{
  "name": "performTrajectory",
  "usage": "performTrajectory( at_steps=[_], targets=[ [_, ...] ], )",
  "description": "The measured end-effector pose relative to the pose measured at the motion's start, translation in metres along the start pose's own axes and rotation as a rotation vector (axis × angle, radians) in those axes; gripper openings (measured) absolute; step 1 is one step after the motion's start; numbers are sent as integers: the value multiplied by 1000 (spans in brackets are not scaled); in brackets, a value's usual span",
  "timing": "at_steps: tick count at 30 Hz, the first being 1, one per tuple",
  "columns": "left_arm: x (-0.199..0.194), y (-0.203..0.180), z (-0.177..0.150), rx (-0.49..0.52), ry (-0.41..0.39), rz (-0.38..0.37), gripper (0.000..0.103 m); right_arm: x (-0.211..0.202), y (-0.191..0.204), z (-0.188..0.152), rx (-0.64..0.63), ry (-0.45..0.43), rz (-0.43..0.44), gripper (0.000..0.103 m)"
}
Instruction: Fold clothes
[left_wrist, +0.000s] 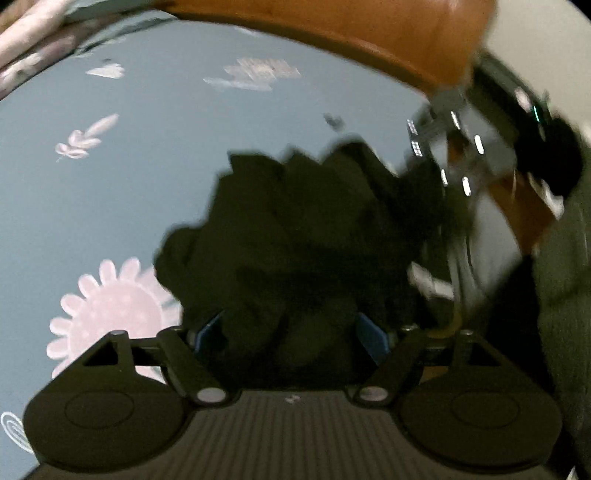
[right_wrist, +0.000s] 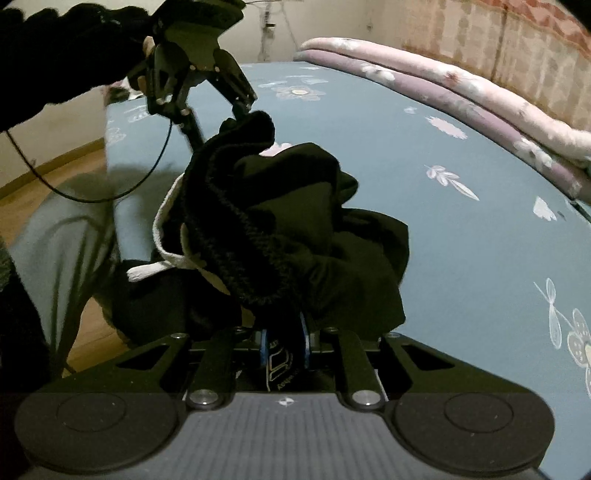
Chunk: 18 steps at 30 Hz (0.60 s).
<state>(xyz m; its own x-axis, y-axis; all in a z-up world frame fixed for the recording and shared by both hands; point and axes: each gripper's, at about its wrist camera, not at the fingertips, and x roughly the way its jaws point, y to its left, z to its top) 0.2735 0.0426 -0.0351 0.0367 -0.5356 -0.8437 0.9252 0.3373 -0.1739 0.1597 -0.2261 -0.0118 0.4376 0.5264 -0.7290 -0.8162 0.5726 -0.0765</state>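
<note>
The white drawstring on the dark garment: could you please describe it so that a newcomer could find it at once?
Start from the blue flowered bed sheet, then find the crumpled black garment near the bed's edge, held by the right tool. Along its ribbed waistband hangs the white drawstring, looping down to a flat end. It is the only white thing on the otherwise black cloth.

The garment (right_wrist: 295, 221) lies bunched on the bed (right_wrist: 461, 258), near its edge. Quilts (right_wrist: 443, 96) lie along the bed's far side, well apart from the garment
</note>
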Motion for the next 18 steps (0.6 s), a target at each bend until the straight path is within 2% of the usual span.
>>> performTrajectory(
  at_steps=[3,4,6,7,8,10,11,13,15,18],
  targets=[
    [4,-9,-9,33,15,59,76,2,-4,1,-63,-16,-21,32],
    [4,-7,-8,11,-4,57,76,5,-6,2,-85,-18,-31,38],
    [5,-2,-5,-40,-35,43,73,14,-5,3,-142,-16,-60,42],
    [6,-2,-3,-43,-36,45,69,18,-4,3,-171,-15,-75,43],
    [5,-4,-2,-28,-32,53,58,21,-1,3,-200,-20,-91,43],
    [2,-10,0,5,-24,72,51,25,6,3,-263,-36,-128,47],
    [-1,-13,0,14,-26,86,42,26,10,3,-297,-47,-150,48],
    [-6,-17,3,20,-41,117,34,27,13,4,-334,-67,-176,53],
    [-12,-23,3,25,-53,155,29,28,13,6,-356,-85,-198,58],
    [-20,-31,4,35,-72,200,23,28,13,9,-399,-92,-224,58]
  ],
)
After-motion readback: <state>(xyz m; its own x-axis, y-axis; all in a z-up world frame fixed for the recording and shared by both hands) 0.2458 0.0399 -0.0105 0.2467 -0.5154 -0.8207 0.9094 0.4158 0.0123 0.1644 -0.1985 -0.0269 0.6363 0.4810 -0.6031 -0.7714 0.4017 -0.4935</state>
